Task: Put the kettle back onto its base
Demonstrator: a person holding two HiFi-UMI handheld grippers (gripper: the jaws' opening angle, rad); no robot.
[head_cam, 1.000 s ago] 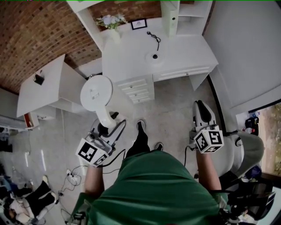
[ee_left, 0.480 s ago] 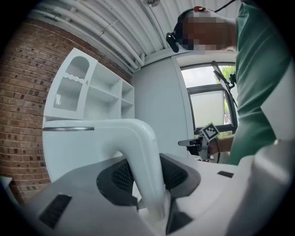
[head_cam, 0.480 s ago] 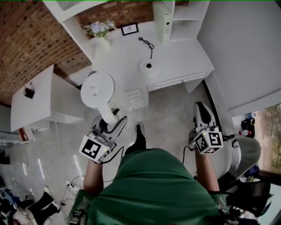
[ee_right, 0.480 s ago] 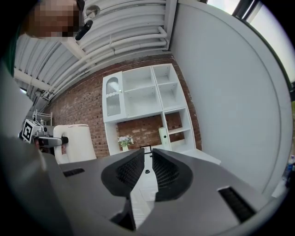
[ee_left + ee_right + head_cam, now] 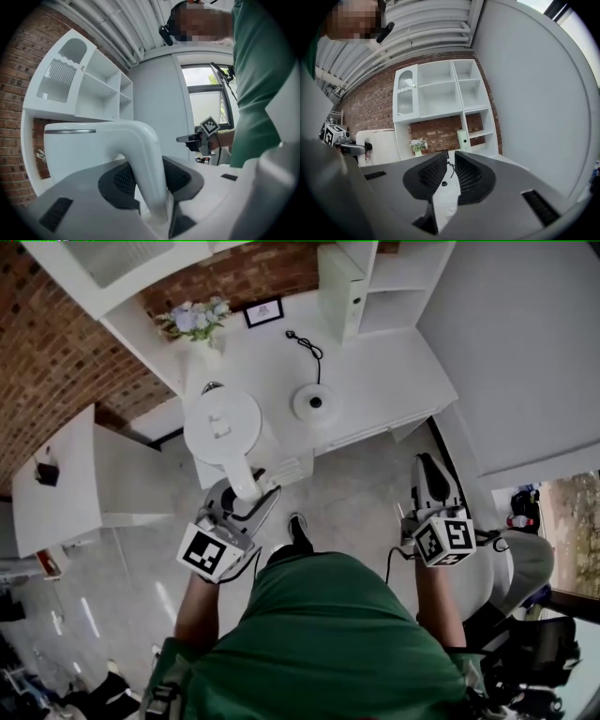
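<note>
Left tongs [image 5: 248, 491] clamp the kettle [image 5: 223, 426] by its stiff handle [image 5: 145, 164], the best hold for a probably hefty, slick body, left of its base [image 5: 315, 402] in frame; right tongs [image 5: 433, 479] slightly apart, empty.

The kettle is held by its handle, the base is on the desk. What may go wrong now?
The left gripper clamps only the handle of the kettle, so the body might swing or slip.
The base is small; an off-centre landing could leave the kettle tilted.
The flowers stand on the desk beyond the kettle; a wide swing may knock them.
</note>
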